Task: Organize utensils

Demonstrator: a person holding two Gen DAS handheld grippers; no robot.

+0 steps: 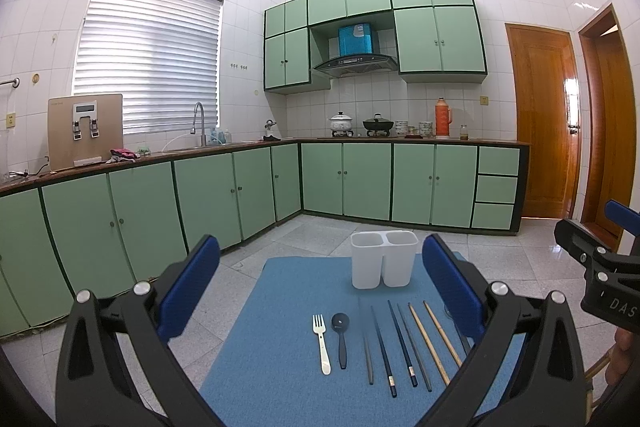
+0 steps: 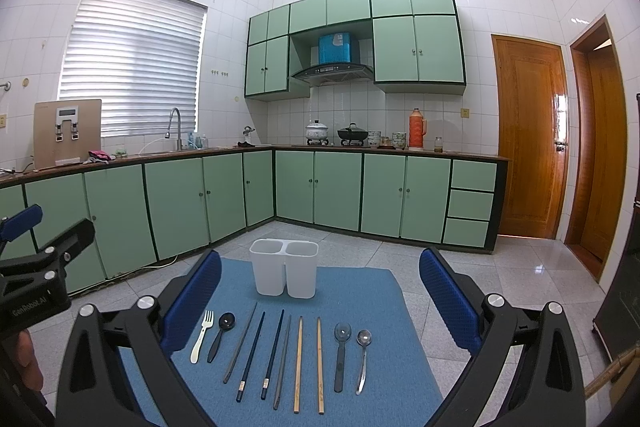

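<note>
Both the left hand-held gripper (image 1: 320,291) and right hand-held gripper (image 2: 320,295) hover wide open, holding nothing. Ahead of them, fork (image 2: 201,337), spoons (image 2: 343,355) and chopsticks (image 2: 298,363) lie in a row before the white two-cup holder (image 2: 284,273) on the blue mat (image 2: 360,291).

A white holder (image 2: 284,273) is seen at twelve o'clock on a blue mat (image 2: 360,291); a white fork (image 2: 201,337), black spoon (image 2: 220,335) and tan chopsticks (image 2: 298,363) are laid out.

a home kitchen: green cabinets (image 2: 224,199), sink tap (image 2: 173,127), range hood (image 2: 332,71), pots on the stove (image 2: 352,135)
</note>
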